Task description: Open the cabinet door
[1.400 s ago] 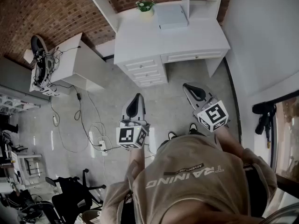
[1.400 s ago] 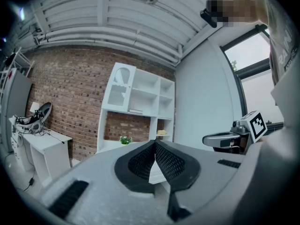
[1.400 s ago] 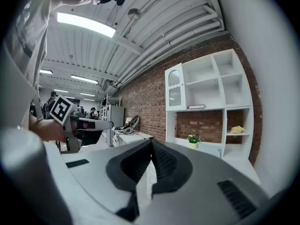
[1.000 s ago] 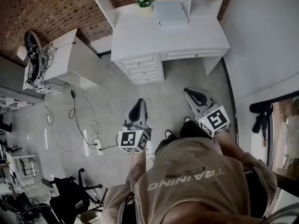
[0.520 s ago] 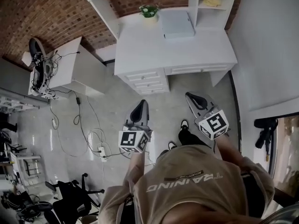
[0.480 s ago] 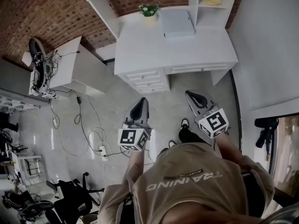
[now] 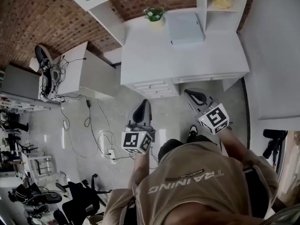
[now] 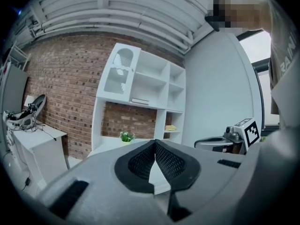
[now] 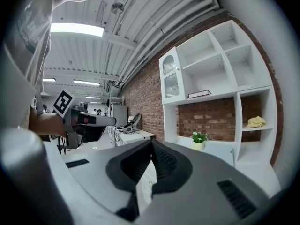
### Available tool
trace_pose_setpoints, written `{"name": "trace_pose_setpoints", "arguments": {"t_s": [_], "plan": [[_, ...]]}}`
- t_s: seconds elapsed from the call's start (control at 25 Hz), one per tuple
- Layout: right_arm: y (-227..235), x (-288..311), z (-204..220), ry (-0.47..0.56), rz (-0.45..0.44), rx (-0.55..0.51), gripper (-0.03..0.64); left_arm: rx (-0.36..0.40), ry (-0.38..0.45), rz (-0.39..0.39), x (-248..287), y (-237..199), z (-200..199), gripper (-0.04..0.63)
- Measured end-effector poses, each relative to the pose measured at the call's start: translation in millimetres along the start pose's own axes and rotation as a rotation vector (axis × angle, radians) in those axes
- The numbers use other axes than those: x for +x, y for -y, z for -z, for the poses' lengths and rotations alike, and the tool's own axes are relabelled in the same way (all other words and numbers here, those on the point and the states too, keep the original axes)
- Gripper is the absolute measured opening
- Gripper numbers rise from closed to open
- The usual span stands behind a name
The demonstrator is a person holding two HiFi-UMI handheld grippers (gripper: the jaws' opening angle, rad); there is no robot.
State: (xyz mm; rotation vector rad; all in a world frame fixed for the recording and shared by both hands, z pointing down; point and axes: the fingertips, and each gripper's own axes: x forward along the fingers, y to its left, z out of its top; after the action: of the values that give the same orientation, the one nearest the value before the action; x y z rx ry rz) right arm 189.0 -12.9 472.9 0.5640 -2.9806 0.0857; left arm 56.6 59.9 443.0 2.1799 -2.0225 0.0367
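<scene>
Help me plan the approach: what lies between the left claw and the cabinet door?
In the head view, only bare floor, then the white desk standing below the cabinet door; nothing else lies ahead of the left claw.

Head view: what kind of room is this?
Probably a lab or workshop with a home-study corner set up in it: a white desk with drawers stands against a brick wall, loose cables trail across the floor, and there are office chairs nearby.
</scene>
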Motion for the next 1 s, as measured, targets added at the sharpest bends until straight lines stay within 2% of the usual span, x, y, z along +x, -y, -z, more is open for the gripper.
{"name": "trace_pose_setpoints", "arguments": {"t_s": [0.24, 0.36, 0.48, 0.68, 0.88, 1.0], "plan": [[0, 33, 19, -0.051, -0.035, 0.058, 0.014, -0.020, -0.032, -0.018, 13, -35, 10, 0.008], [-2, 57, 8, -0.049, -0.034, 0.031, 0.014, -0.036, -0.026, -0.006, 21, -61, 9, 0.008], [1, 79, -11, -0.025, 0.002, 0.001, 0.014, -0.042, -0.002, 0.020, 34, -85, 0, 0.008], [5, 115, -30, -0.020, 0.046, -0.037, 0.014, 0.018, 0.086, 0.060, 52, -124, -39, 0.008], [1, 151, -45, -0.010, 0.108, -0.063, 0.014, 0.015, 0.088, 0.117, 68, -161, -46, 0.008], [0, 162, -44, -0.006, 0.151, -0.038, 0.014, 0.010, 0.082, 0.155, 76, -172, -41, 0.008]]}}
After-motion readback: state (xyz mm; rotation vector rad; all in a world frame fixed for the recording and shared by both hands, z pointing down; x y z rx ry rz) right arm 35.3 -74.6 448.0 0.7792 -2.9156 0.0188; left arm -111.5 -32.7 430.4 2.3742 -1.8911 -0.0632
